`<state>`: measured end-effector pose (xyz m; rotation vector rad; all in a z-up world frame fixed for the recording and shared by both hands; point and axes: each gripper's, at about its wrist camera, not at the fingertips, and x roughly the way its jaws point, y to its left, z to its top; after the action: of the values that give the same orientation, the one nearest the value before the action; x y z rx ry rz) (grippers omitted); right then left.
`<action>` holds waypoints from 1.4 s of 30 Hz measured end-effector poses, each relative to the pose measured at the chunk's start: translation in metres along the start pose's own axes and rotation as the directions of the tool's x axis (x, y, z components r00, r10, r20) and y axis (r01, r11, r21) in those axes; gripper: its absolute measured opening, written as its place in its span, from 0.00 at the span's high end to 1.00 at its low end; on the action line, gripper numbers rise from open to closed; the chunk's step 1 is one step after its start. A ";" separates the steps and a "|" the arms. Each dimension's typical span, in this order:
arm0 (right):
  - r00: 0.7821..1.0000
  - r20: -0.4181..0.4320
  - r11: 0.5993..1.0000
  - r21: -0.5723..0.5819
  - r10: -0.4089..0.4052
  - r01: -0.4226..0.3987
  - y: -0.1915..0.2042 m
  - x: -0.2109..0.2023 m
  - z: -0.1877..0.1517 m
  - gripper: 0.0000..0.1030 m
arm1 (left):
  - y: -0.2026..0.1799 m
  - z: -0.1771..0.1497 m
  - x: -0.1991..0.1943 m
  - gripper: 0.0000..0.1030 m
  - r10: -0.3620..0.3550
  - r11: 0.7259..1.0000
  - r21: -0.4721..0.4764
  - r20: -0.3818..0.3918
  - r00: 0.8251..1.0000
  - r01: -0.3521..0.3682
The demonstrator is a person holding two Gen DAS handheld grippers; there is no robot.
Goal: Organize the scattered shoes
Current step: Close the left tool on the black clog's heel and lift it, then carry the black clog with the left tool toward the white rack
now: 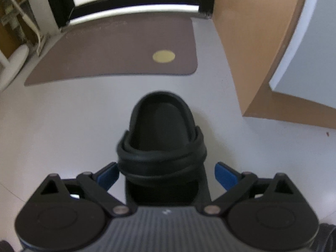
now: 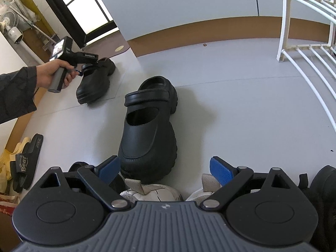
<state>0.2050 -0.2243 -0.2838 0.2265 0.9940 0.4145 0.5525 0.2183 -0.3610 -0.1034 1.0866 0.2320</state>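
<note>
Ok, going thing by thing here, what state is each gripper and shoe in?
left gripper: open, fingers either side of a clog's strap.
far black clog: upright on the floor, under the left gripper.
right gripper: open, holding nothing.
near black clog: upright on the floor, untouched.
black slide sandals: by the wall.

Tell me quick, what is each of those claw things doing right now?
Left gripper: open, its fingers either side of a black clog, not clamped on it.
Right gripper: open, holding nothing, above another black clog.
</note>
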 end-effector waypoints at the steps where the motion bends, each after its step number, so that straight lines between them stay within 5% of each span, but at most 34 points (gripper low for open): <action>1: 1.000 0.004 1.000 0.001 -0.004 0.004 0.000 0.000 -0.001 0.07 | 0.001 0.001 0.004 0.04 0.004 1.000 -0.014 -0.008 1.000 -0.004; 16: 0.998 0.053 0.998 0.043 -0.041 0.039 -0.008 -0.009 -0.005 0.07 | 0.011 0.002 -0.010 0.16 0.024 0.997 -0.078 0.011 1.000 -0.023; 28: 0.995 0.088 0.999 0.041 -0.039 0.036 -0.018 -0.013 0.001 0.07 | -0.004 -0.003 -0.104 0.17 0.008 0.997 -0.074 0.094 0.996 -0.001; 42: 0.984 0.165 0.996 0.078 -0.063 0.051 -0.042 -0.059 -0.008 0.07 | -0.092 -0.036 -0.230 0.17 -0.052 0.999 -0.007 0.145 0.988 0.053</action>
<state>0.1797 -0.2880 -0.2587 0.2941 0.8496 0.3018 0.4412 0.0910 -0.1767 -0.1235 0.9375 0.1952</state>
